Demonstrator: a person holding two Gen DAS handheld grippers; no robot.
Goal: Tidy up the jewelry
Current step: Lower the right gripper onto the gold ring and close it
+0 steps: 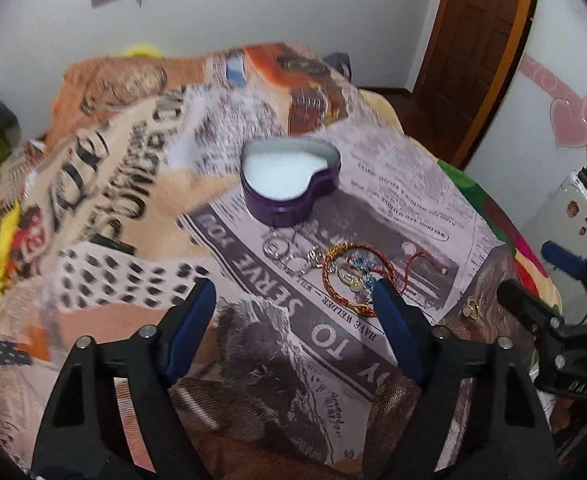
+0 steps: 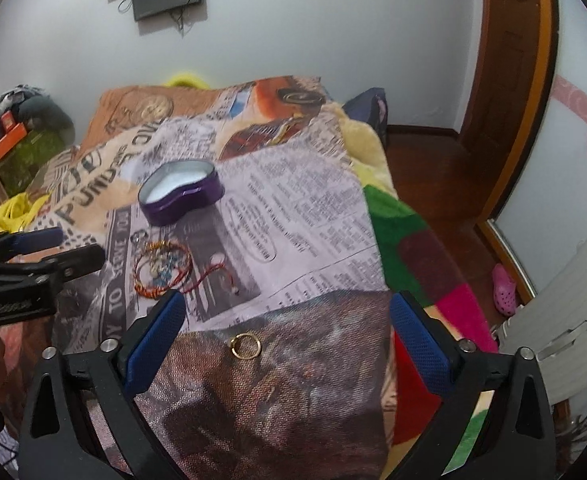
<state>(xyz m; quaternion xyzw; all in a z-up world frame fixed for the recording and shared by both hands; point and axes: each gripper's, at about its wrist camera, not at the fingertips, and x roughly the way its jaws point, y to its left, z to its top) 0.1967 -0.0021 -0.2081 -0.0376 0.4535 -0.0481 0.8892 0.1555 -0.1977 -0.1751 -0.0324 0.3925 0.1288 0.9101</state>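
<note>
- Your right gripper sits nearest in its own view: jaws wide, nothing between them, hovering over the printed blanket.
- Gold ring lies on the blanket between those fingers, apart from the rest. The left view shows it only as a small blurred shape.
- Your left gripper also has its jaws wide and empty, right fingertip just beside the braided bangle.
- The left view resolves silver rings and small pieces inside the bangle; the right view blurs them.
- Red cord bracelet lies beside the bangle.
- Farther off: purple heart tin, open, white lining, nothing in it.
- Only the right view shows the pink shoe on the floor.
</note>
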